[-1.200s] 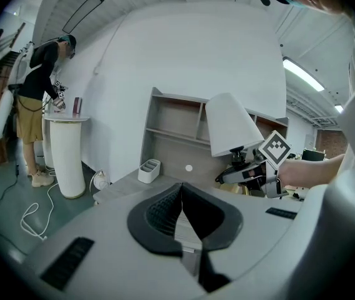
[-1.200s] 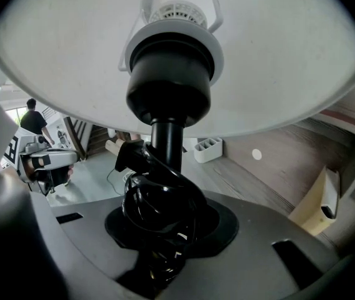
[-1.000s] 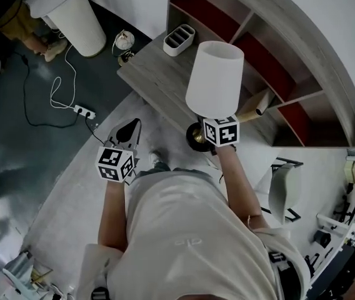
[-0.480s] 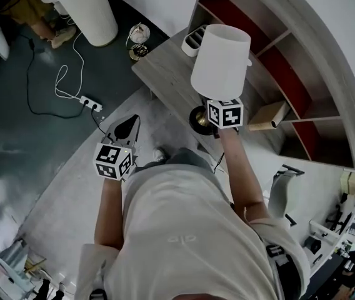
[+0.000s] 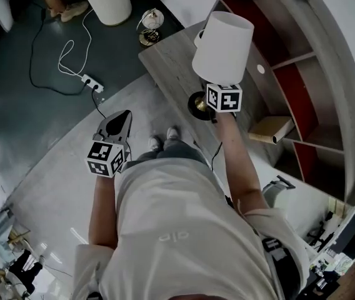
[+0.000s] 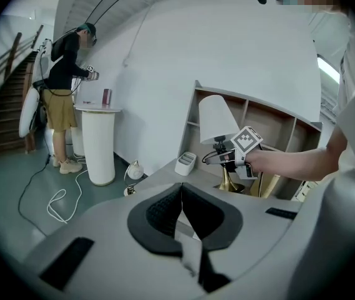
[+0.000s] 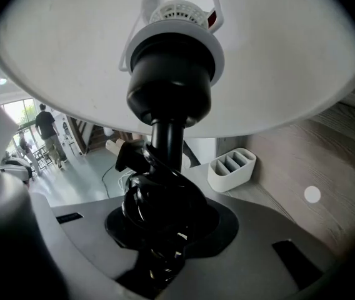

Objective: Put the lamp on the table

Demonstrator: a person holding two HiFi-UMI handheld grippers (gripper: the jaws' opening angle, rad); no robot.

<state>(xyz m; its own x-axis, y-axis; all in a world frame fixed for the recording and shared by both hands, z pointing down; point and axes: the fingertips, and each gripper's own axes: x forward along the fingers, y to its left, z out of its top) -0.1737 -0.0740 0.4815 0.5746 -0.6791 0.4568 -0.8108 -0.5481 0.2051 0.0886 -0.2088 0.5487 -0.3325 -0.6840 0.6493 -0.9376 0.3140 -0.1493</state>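
Over the grey wood-grain tabletop's near edge is the lamp, a smooth white tapered shade on a black stem clamped in the right gripper's jaws, while the left gripper's ribbed black jaws meet, empty.

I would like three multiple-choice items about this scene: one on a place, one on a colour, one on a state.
1. Where does the organizer stand?
A. floor
B. table
C. shelf

2. What colour is the lamp shade?
A. red
B. black
C. white

3. The right gripper is:
A. shut on the lamp stem
B. open
C. shut, empty

Answers:
1 B, it rests on the wooden tabletop.
2 C, the shade is plain white in the head view.
3 A, its jaws clamp the black stem under the shade.
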